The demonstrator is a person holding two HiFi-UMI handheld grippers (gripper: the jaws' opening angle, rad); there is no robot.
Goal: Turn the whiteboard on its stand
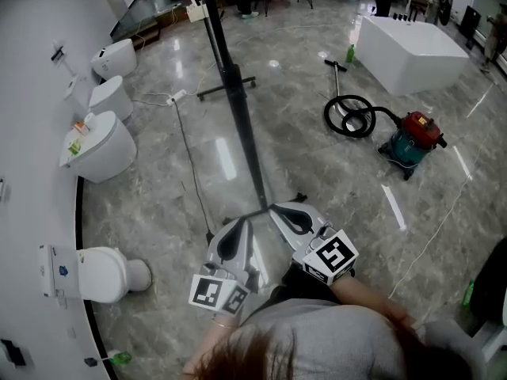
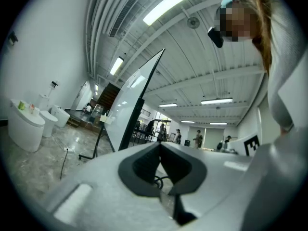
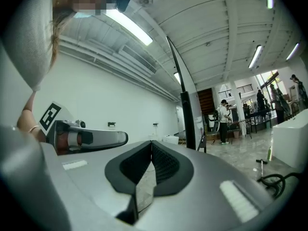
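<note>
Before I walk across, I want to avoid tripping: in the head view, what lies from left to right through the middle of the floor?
white toilet → whiteboard, seen edge-on → coiled black hose → red and teal vacuum cleaner

The floor (image 1: 317, 172) is grey polished stone and it reflects the lamps. A white wall (image 1: 32, 22) runs along the left, and several white toilets (image 1: 103, 145) stand in a row against it. Far at the right is a white bathtub (image 1: 408, 50), with a green bottle (image 1: 350, 53) just beside it. Near it stands a red and green vacuum cleaner (image 1: 412, 137) with a coiled black hose (image 1: 348, 117). The ceiling (image 2: 202, 52) is white, with beams and long tube lamps (image 2: 175, 1). People (image 3: 224, 114) stand far behind.
</note>
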